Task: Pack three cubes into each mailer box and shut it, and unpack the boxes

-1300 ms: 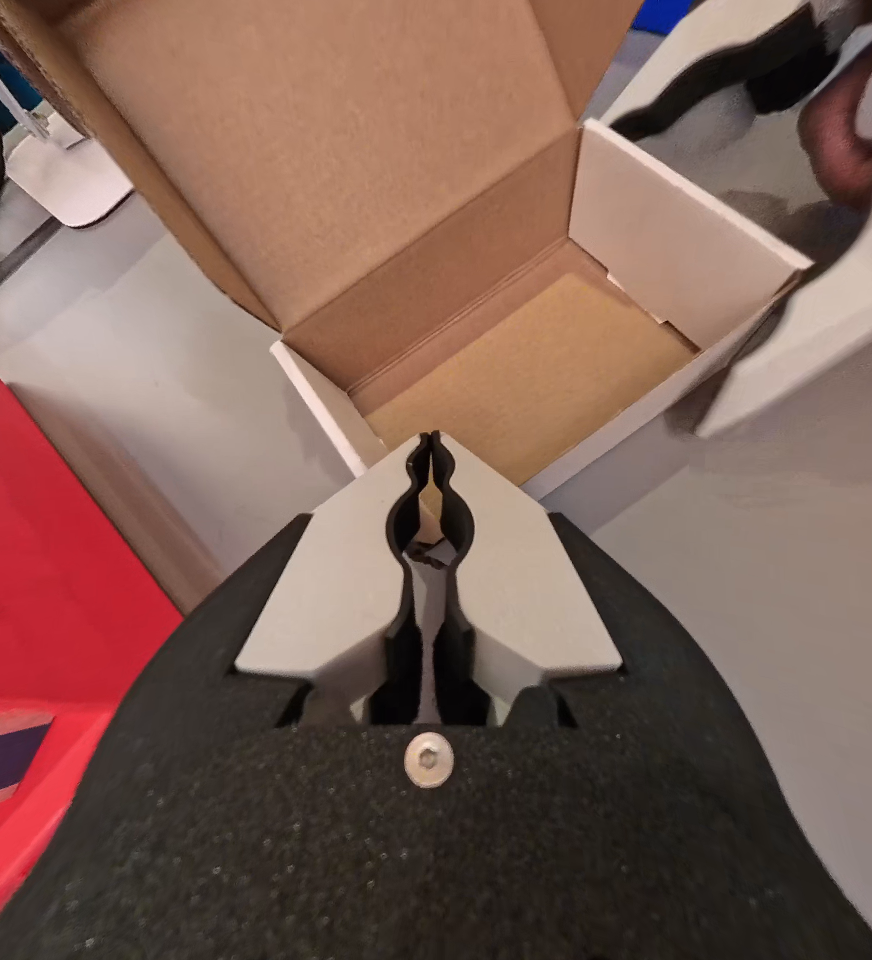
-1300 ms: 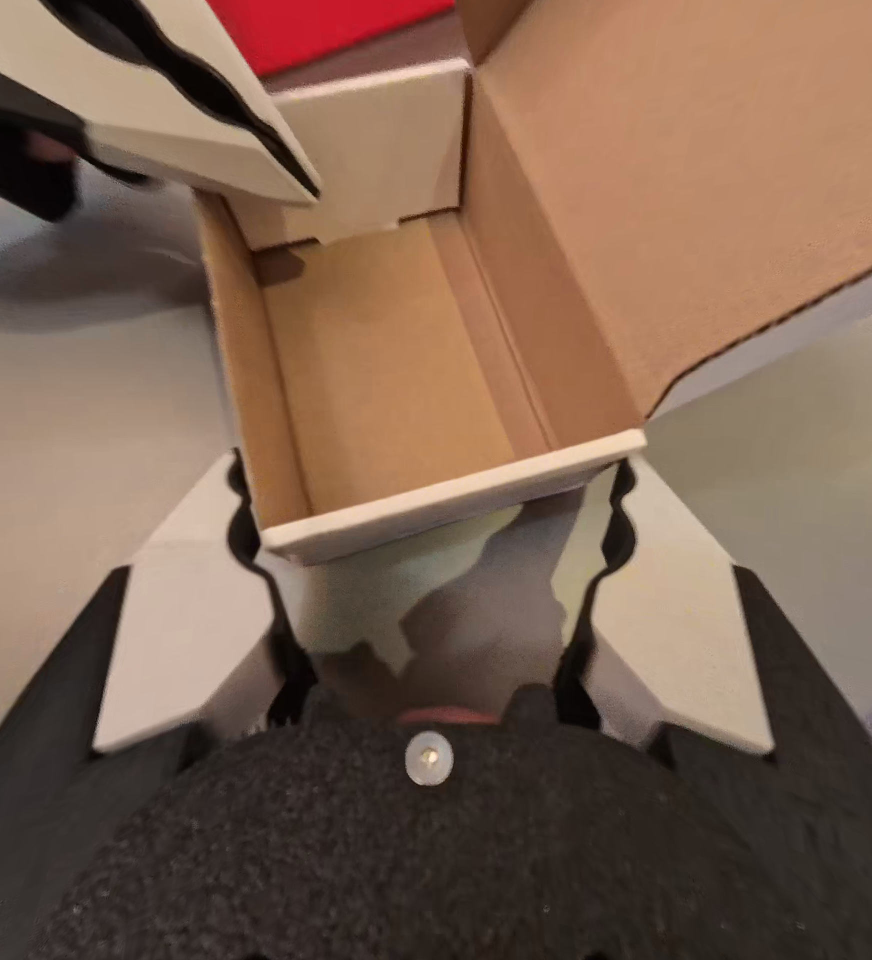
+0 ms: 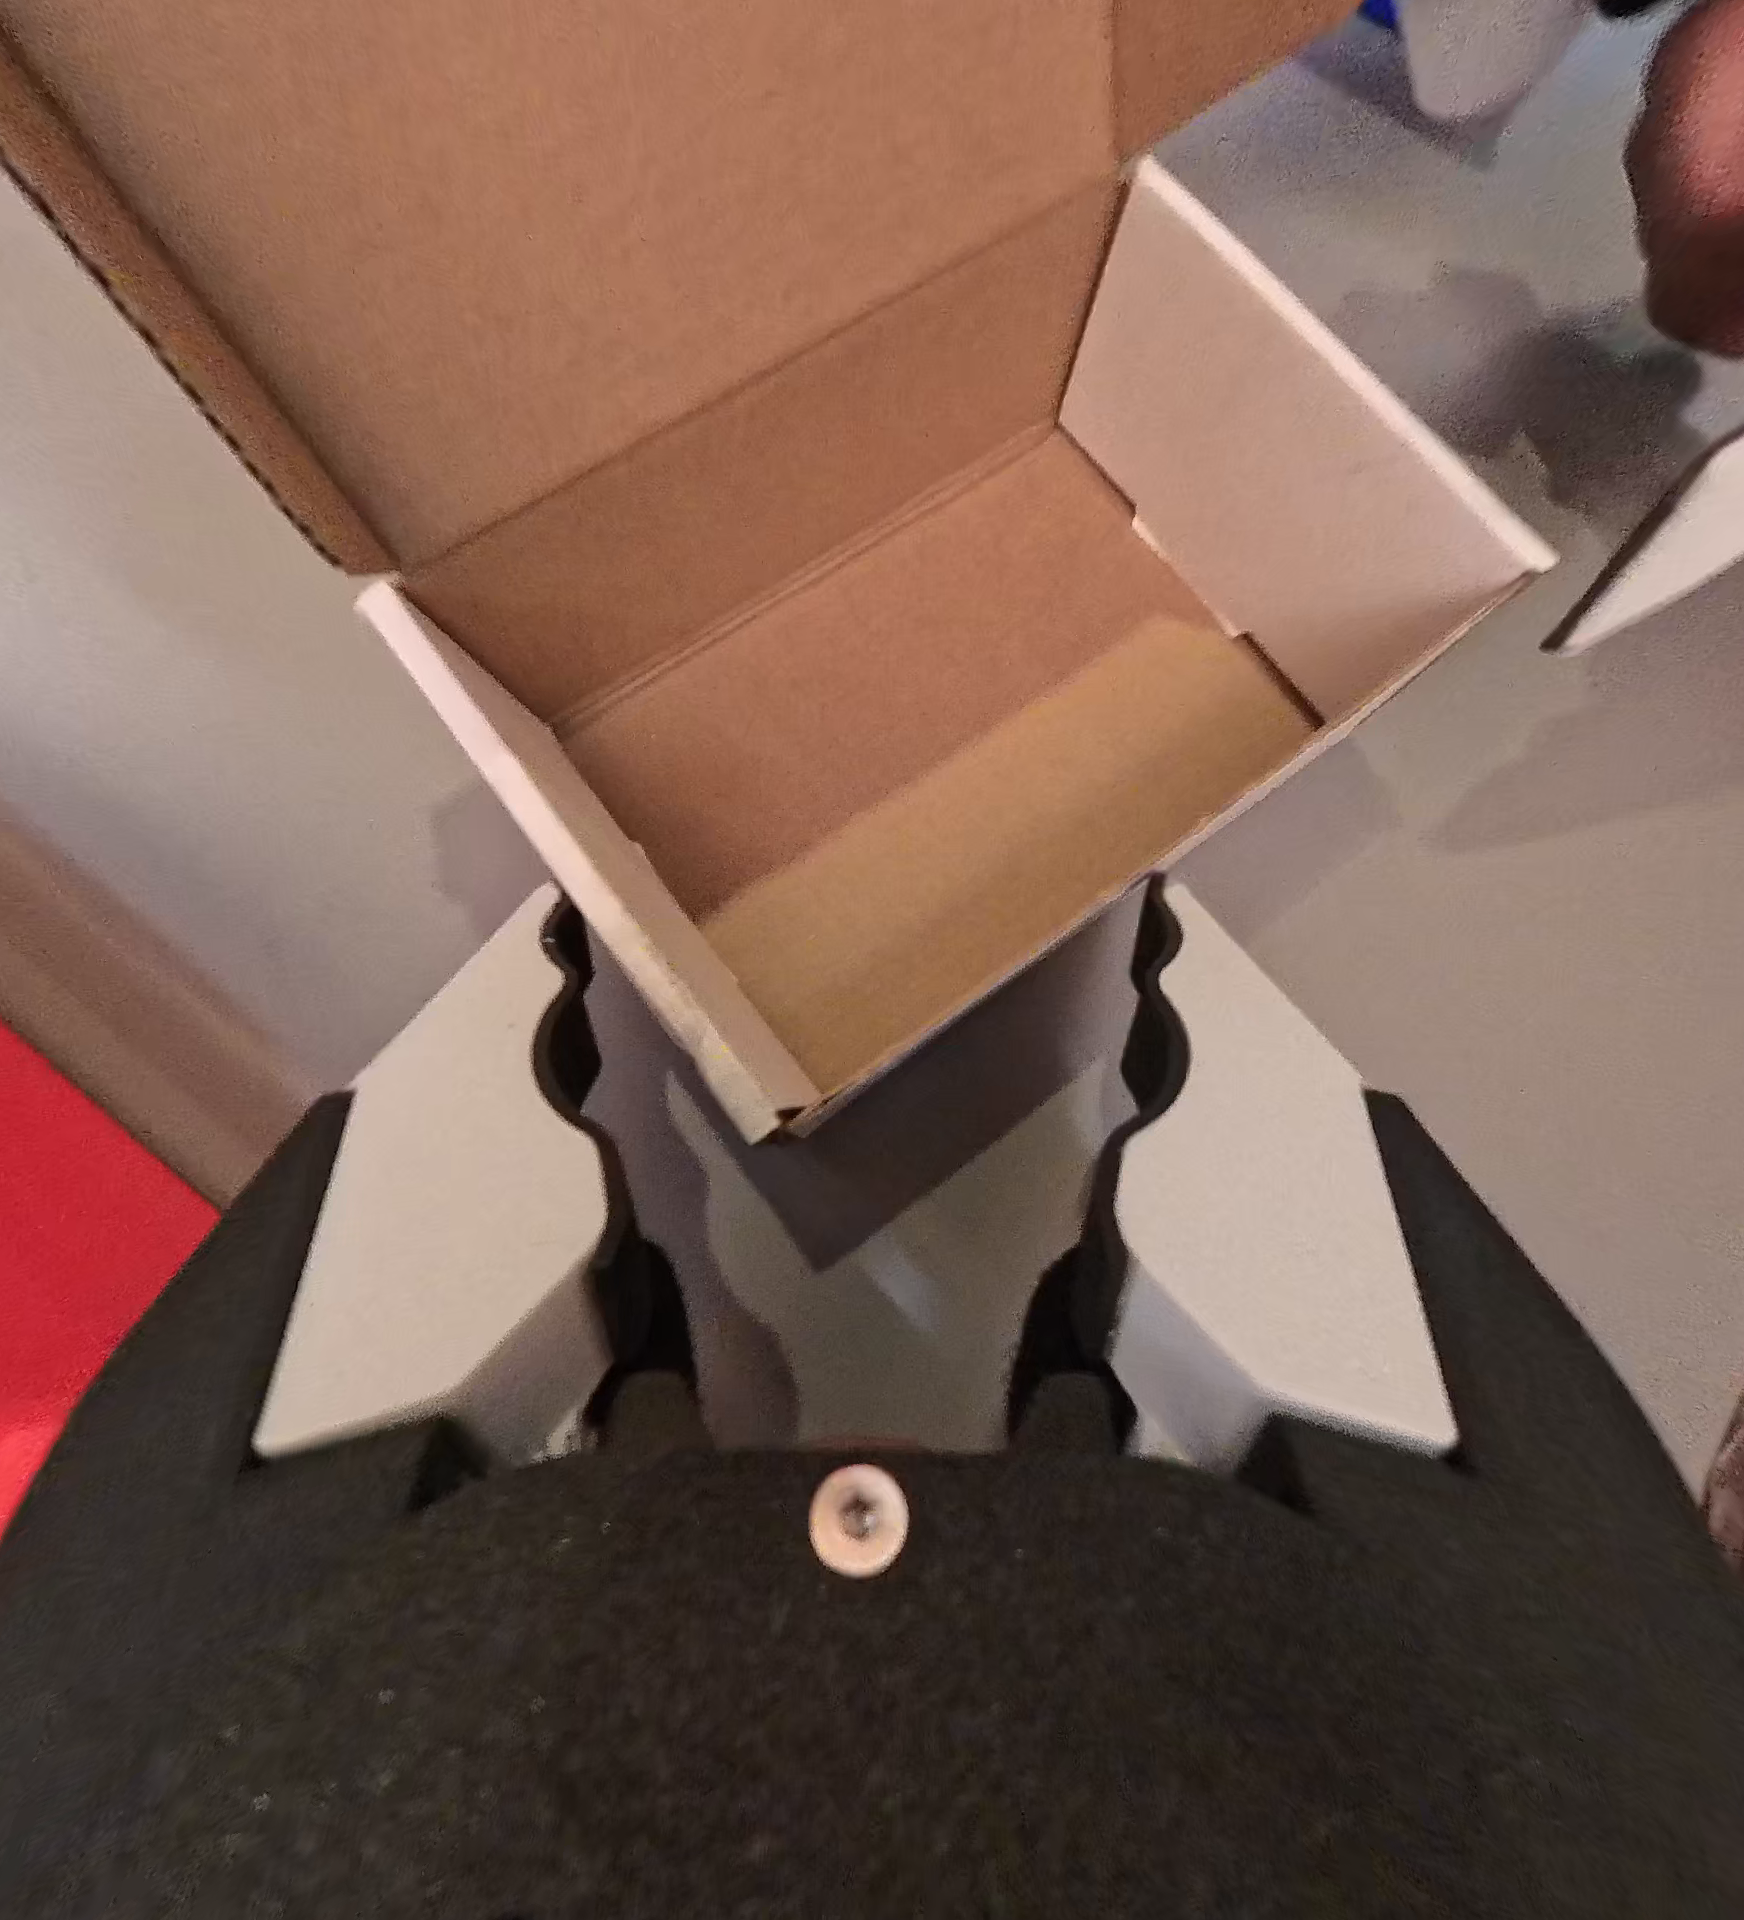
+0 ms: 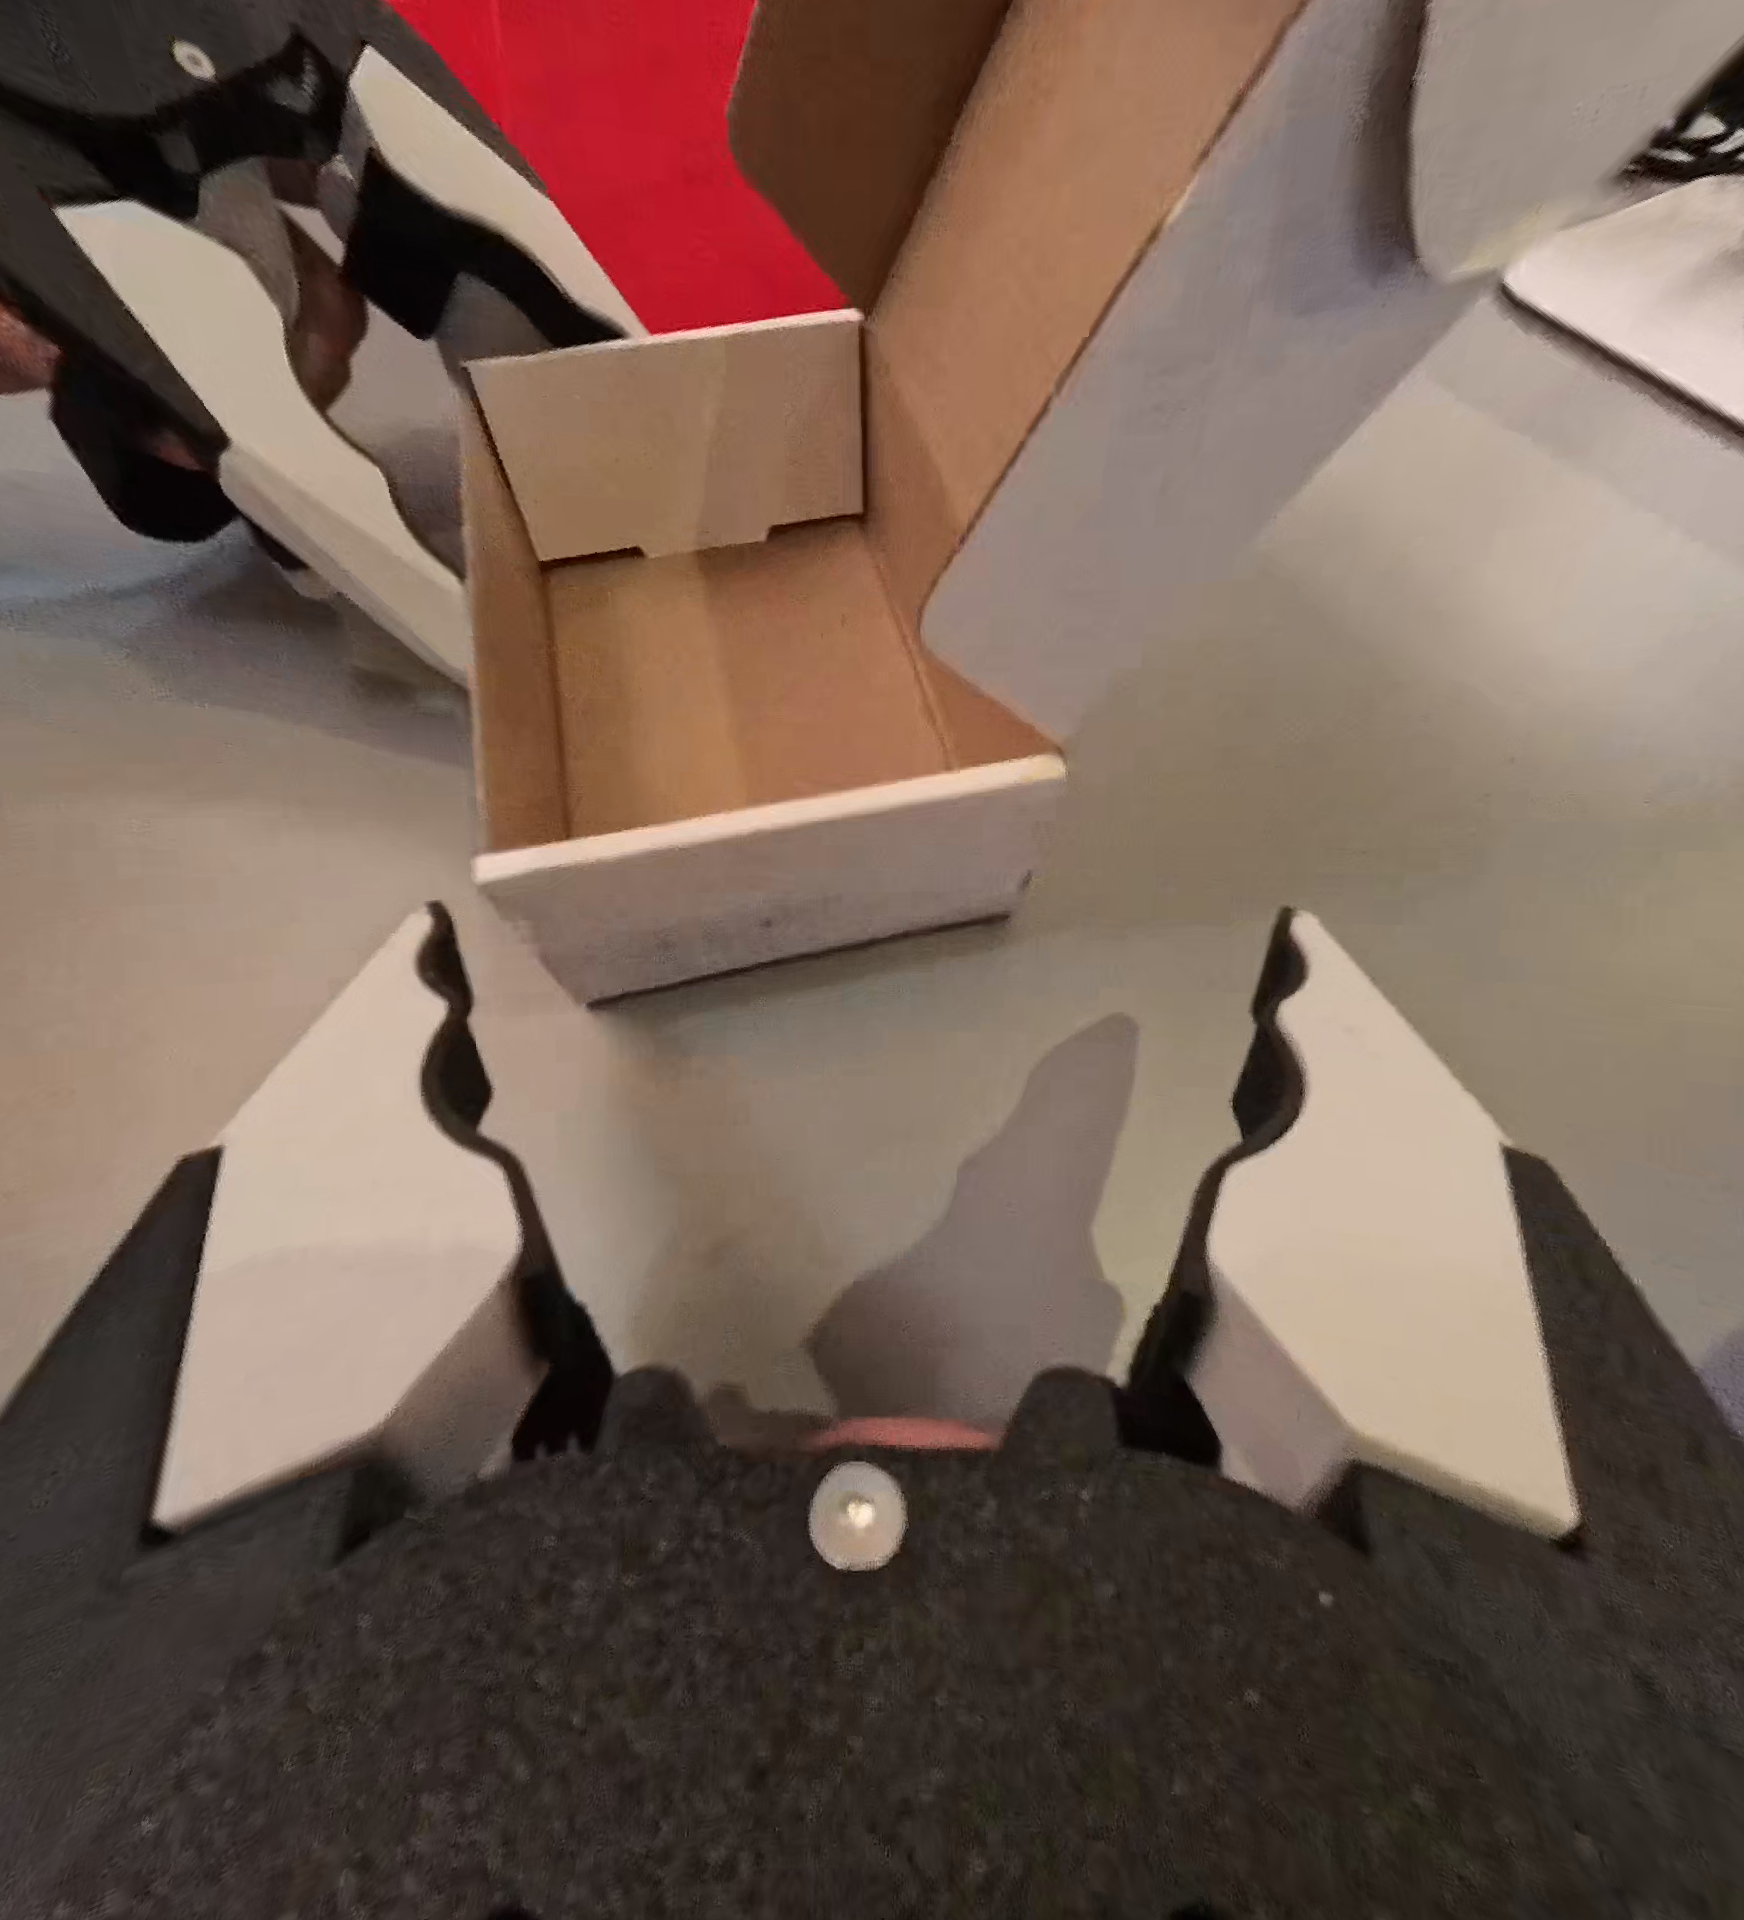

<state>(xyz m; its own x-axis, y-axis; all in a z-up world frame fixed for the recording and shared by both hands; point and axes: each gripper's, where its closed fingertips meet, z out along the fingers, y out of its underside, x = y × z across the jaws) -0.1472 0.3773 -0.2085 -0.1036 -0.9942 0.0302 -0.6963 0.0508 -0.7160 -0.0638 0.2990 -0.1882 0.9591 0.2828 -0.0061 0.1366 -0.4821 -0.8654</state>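
**Empty box, both grippers spread and waiting**

The mailer box [image 4: 743, 717] is sitting open on the grey surface [image 4: 172, 831], lid [image 3: 556, 260] standing up, and nothing is lying inside it: bare brown floor, no cubes showing in either view.

In the right wrist view the right gripper [image 4: 857, 925] is hovering just short of the box's near short wall, fingers [image 4: 348, 1195] spread wide and holding nothing. The box is lying dead ahead, its long axis running straight away toward the top of the frame, lid rising along its right side.

In the left wrist view the left gripper [image 3: 852, 914] is coming at it cornerwise. The near corner of the box is poking between its fingers [image 3: 463, 1174], which are also spread wide, apart from the cardboard and gripping nothing. Here the long axis is slanting from lower left to upper right. I'd call the left one the nearer of the two.

A red block [image 3: 26, 1195] is filling the left edge of that view; in the other it is showing behind the box at top centre. White equipment is blurring in the upper right of the right view.

Judging by this, the box is standing ready for cubes, and nothing is blocking the opening except the raised lid on one flank.
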